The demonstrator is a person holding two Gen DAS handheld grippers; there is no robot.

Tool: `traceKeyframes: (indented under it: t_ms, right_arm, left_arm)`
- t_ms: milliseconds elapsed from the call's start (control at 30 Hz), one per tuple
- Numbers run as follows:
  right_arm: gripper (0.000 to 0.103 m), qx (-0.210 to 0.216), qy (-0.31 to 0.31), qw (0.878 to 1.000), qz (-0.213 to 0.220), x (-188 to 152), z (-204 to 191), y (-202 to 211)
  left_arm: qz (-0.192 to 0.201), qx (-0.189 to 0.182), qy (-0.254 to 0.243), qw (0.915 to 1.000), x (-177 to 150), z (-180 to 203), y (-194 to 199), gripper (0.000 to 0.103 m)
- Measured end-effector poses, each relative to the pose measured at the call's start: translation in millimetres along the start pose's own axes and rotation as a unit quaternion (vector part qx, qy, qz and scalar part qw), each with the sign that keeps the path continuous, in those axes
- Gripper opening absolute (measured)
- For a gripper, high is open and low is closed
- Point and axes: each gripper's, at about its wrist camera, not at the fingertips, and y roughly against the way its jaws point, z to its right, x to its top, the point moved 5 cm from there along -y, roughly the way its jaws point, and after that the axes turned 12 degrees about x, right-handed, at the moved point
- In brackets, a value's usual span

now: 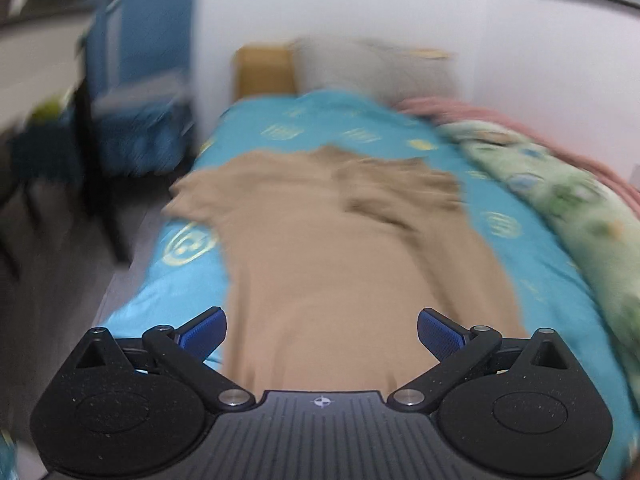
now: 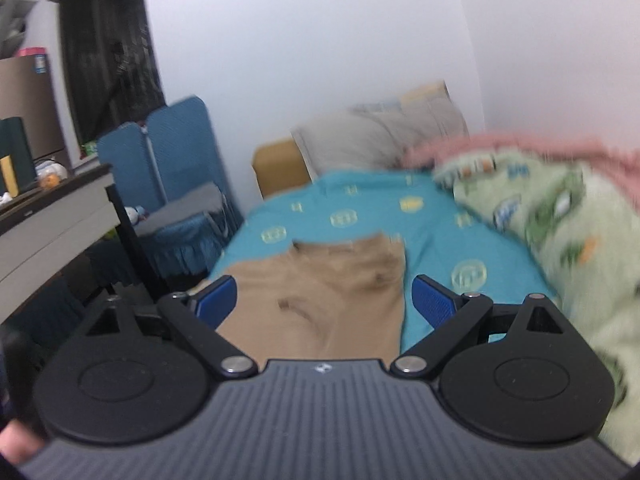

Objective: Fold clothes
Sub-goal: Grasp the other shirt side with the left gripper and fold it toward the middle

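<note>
A tan garment (image 1: 320, 248) lies spread lengthwise on the turquoise bedsheet (image 1: 188, 248), its far right part rumpled. My left gripper (image 1: 322, 334) hangs over the garment's near end, jaws wide open, nothing between the blue pads (image 1: 206, 334). In the right wrist view the same tan garment (image 2: 320, 292) lies just ahead on the turquoise sheet (image 2: 440, 248). My right gripper (image 2: 324, 302) is above it, open and empty, blue pads (image 2: 434, 300) well apart. Both views are blurred by motion.
A green patterned quilt (image 2: 560, 232) and a pink blanket (image 2: 520, 144) are bunched along the bed's right side. A grey pillow (image 2: 360, 144) leans on the wooden headboard (image 2: 280, 164). A blue chair (image 2: 176, 184) and a desk (image 2: 52, 216) stand left of the bed.
</note>
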Motion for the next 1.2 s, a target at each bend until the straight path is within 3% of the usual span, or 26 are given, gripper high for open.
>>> traceKeyframes:
  t_ms: [100,233,300,367,433,467,600,633,700,733,800,867,933,1067,1200]
  right_arm:
    - [0.096,-0.021,-0.012,1.0,-0.018,-12,16,-11]
    - [0.096,-0.036,-0.038,0.998,-0.023,-20,35,-28]
    - [0.096,-0.044,-0.043,0.998,-0.027,-22,43,-37]
    - [0.096,-0.054,-0.041,0.997,-0.031,-23,50,-46]
    - [0.096,-0.068,-0.052,0.996,-0.029,-25,61,-55]
    - [0.096,-0.073,-0.06,0.995,-0.029,-25,68,-59]
    - [0.096,-0.082,-0.094,0.991,-0.038,-28,85,-84]
    - [0.096,-0.08,-0.098,0.991,-0.041,-29,86,-89]
    - [0.096,-0.075,-0.096,0.991,-0.052,-32,84,-98]
    - [0.096,-0.073,-0.095,0.991,-0.057,-33,84,-103]
    - [0.096,-0.07,-0.096,0.991,-0.068,-37,83,-105]
    - [0.096,-0.068,-0.101,0.99,-0.075,-40,83,-105]
    - [0.096,-0.066,-0.114,0.989,-0.073,-40,85,-101]
    - [0.096,-0.06,-0.123,0.989,-0.059,-35,85,-90]
    - [0.096,-0.031,-0.128,0.987,-0.091,-38,79,-87]
  left_arm:
    - [-0.046,0.027,0.125,0.9907,21,-40,-61,0.103]
    - [-0.051,0.053,0.272,0.9595,41,-91,-129,0.102]
    - [-0.059,0.036,0.335,0.9395,45,-109,-160,0.1]
    - [-0.058,0.025,0.356,0.9322,51,-119,-183,0.099]
    - [-0.033,0.039,0.344,0.9377,62,-126,-199,0.098]
    - [-0.029,0.04,0.345,0.9373,67,-129,-208,0.092]
    - [-0.016,0.044,0.356,0.9334,75,-135,-224,0.058]
    - [-0.015,0.039,0.354,0.9342,77,-135,-226,0.053]
    - [-0.013,0.04,0.348,0.9365,79,-135,-230,0.038]
    - [-0.012,0.04,0.344,0.9379,80,-134,-231,0.035]
    - [-0.009,0.044,0.329,0.9431,86,-132,-235,0.014]
    - [-0.002,0.056,0.309,0.9494,95,-127,-240,0.004]
    - [0.033,0.087,0.27,0.9583,105,-119,-231,0.004]
    - [0.085,0.107,0.18,0.9742,135,-84,-196,0.004]
    - [0.132,0.081,0.066,0.9857,172,-16,-150,0.004]
